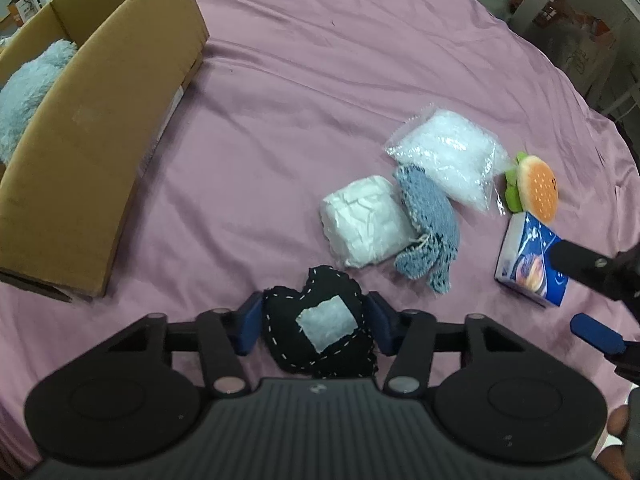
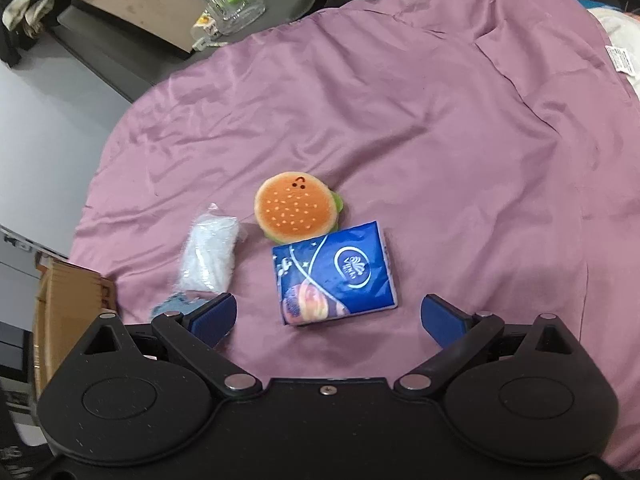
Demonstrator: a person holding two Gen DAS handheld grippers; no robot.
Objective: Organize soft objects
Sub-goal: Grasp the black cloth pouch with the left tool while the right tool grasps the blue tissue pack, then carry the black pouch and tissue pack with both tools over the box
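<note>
— Pinched between the left gripper's (image 1: 314, 322) pads, the black heart cushion (image 1: 320, 330) sits near the cardboard box (image 1: 100, 128).
— It should clear the wall before releasing. The right gripper (image 2: 328, 314) gapes wide and empty over the tissue pack (image 2: 334, 272).

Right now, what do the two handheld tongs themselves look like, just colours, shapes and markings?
Both match: the left tongs and right tongs have a matte black body with a ribbed centre plate, two round black discs either side, angular black linkage arms with silver pivot pins, and blue rectangular pads. No cables or sleeves show; a small screw sits on the right body's centre.
</note>
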